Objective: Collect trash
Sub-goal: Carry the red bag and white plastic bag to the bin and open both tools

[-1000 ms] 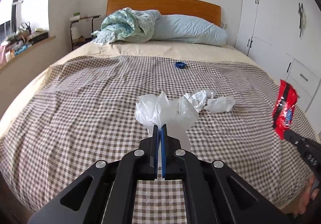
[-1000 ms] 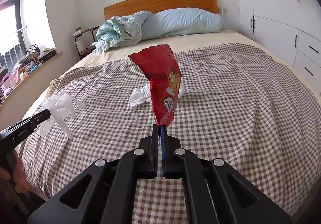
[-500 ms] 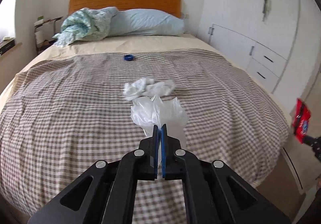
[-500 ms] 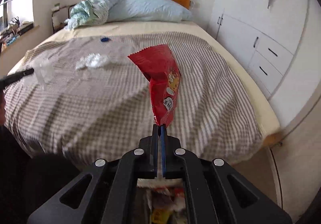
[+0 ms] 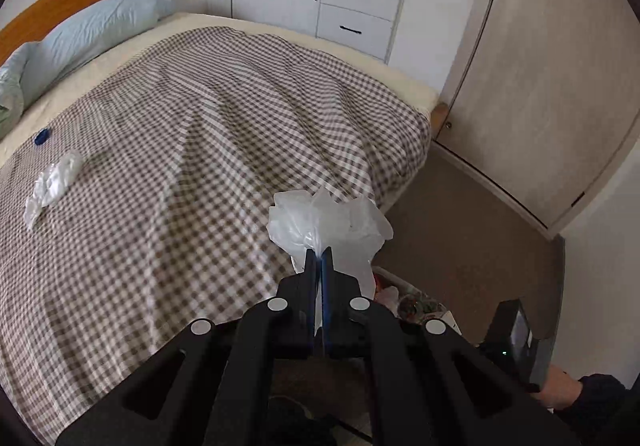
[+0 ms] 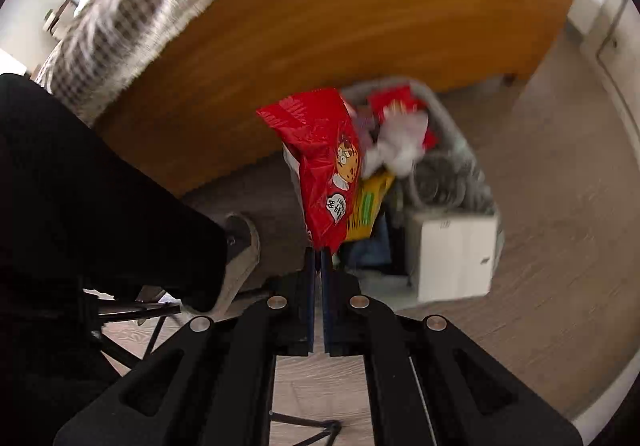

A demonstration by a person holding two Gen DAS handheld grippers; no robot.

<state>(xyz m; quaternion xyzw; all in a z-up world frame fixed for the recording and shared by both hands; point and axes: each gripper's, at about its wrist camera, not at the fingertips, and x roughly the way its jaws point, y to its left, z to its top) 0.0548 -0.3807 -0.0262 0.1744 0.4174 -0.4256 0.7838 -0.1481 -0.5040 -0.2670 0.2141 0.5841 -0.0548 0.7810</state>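
My left gripper (image 5: 319, 252) is shut on a crumpled clear plastic bag (image 5: 328, 224), held past the foot corner of the checkered bed (image 5: 200, 150). Crumpled white plastic (image 5: 52, 182) and a small blue cap (image 5: 41, 136) lie on the bed at the left. My right gripper (image 6: 319, 252) is shut on a red snack wrapper (image 6: 324, 162), pointing down over a grey trash bin (image 6: 452, 166) on the floor beside the wooden bed frame (image 6: 340, 14). The bin holds red and yellow wrappers, white crumpled paper and a white box (image 6: 456, 250). Part of the bin's contents (image 5: 412, 302) shows under the left gripper.
A person's dark trouser leg (image 6: 92, 186) and grey shoe (image 6: 240, 254) stand left of the bin. A hand (image 5: 558, 390) holds the other gripper's body at the lower right of the left wrist view. White drawers (image 5: 352, 14) and a door (image 5: 540, 86) lie beyond the bed.
Both grippers swung from above the bed toward its foot corner. The right one dropped and tipped downward with the red wrapper until the bin came into view. Both stayed shut on their loads.
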